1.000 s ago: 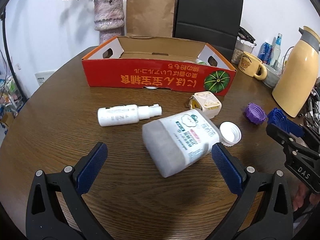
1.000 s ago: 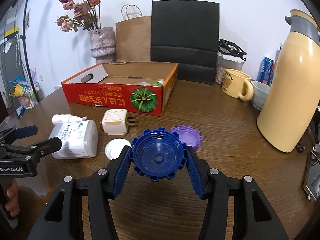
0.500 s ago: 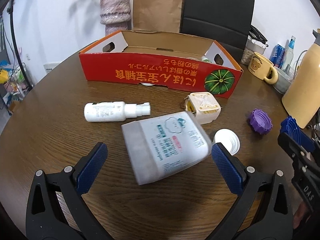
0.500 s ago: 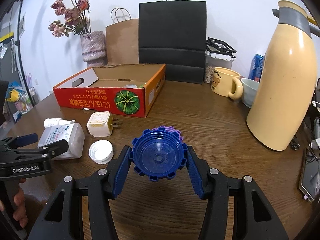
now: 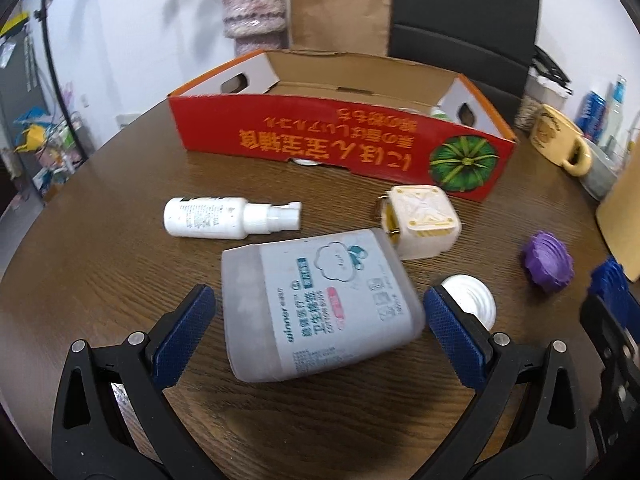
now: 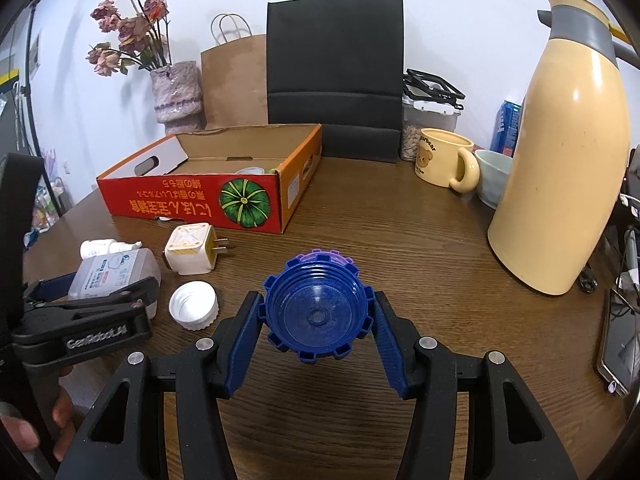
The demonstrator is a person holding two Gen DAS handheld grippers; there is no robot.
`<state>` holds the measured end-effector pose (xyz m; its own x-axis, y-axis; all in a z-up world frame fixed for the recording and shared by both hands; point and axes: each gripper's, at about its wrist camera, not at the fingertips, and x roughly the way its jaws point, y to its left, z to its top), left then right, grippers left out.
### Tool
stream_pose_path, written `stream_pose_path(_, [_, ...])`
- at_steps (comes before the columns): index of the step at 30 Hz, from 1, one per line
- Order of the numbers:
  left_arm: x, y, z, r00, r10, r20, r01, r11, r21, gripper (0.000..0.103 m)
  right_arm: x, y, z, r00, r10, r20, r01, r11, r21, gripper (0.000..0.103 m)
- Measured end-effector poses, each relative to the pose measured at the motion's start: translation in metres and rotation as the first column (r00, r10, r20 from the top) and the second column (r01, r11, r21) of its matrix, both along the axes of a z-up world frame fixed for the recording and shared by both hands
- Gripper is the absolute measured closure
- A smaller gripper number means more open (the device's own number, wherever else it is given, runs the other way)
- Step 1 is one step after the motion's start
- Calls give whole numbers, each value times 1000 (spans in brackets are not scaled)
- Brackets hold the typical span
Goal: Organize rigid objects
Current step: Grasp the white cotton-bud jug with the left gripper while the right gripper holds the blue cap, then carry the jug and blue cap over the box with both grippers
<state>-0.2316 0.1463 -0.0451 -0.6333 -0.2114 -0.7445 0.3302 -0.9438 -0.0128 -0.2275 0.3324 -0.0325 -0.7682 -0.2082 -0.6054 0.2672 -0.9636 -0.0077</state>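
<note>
1. Right now the left claw (image 5: 316,312) stands wide, its two blue pads on either side of the cotton-swab box (image 5: 320,304), which lies flat on the worktop (image 5: 100,248); the pads do not touch it yet, so nothing is held there.
2. That straddle looks deliberate: the box is the widest loose item, so I judge the jaws need nearly their full spread to close across its short sides.
3. Beyond the left claw's left pad lies a white spray bottle (image 5: 224,218) on its side. Beyond the right pad sits a cream plug adapter (image 5: 420,220), pressed against the box's far corner. A white screw cap (image 5: 474,300) rests just behind the right pad, close enough to be nudged when the jaws shut.
4. The right claw (image 6: 316,316) is narrowed onto a blue ribbed cap (image 6: 316,312), gripped by its toothed rim and raised off the worktop, hollow side facing the camera.
5. Directly beyond that cap, mostly hidden by it, a purple ribbed cap (image 6: 320,257) sits on the worktop.
6. Farther ahead and to the left of the right claw is the open red cardboard box (image 6: 192,200), the likely place for these things; something pale already lies inside, too hidden to name.
7. My reading: one cap is ready to carry, while the cotton-swab box awaits a grasp.
</note>
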Motion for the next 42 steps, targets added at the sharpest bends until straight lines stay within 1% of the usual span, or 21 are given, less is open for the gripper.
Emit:
stream_pose_path(4, [-5, -8, -5, 999, 44, 21, -44, 999, 9, 0, 0, -1, 1, 1000, -2, -4, 2, 1000, 5, 44])
stream_pose_path(7, [-9, -12, -11, 999, 30, 45, -32, 999, 39, 0, 0, 0, 1, 1000, -9, -3, 9, 1000, 3, 44])
stream_pose_path(9, [-9, -14, -12, 999, 20, 47, -23, 998, 58, 2, 0, 2, 1, 1000, -14, -5, 14, 1000, -2, 44])
stream_pose_path(10, [-9, -15, -12, 999, 16, 44, -19, 998, 66, 3, 0, 2, 1, 1000, -16, -5, 16, 1000, -3, 44])
stream_pose_path(11, [-9, -16, -12, 999, 6, 41, -10, 997, 78, 10, 0, 3, 1, 1000, -18, -5, 18, 1000, -4, 44])
stream_pose_path(12, [-10, -16, -12, 999, -3, 40, -1, 996, 85, 13, 0, 3, 2, 1000, -19, -5, 19, 1000, -4, 44])
stream_pose_path(16, [-8, -14, -11, 999, -32, 34, 30, 997, 70, 17, 1, 4, 3, 999, -35, -13, 35, 999, -5, 44])
stream_pose_path(20, [-4, -15, -6, 998, -62, 6, 62, 996, 65, 23, 2, 5, 3, 999, -47, -19, 47, 999, -4, 44])
stream_pose_path(28, [4, -25, -3, 993, -120, -15, 121, 988, 93, 23, 6, 5, 5, 997, -73, -39, 73, 997, 1, 44])
stream_pose_path(34, [16, -27, 7, 983, -173, -65, 177, 982, 66, 24, 13, -1, 7, 995, -78, -59, 78, 997, 2, 44])
stream_pose_path(42, [29, -35, 18, 970, -214, -112, 219, 975, 34, 24, 24, -14, 8, 994, -69, -79, 70, 998, 2, 44])
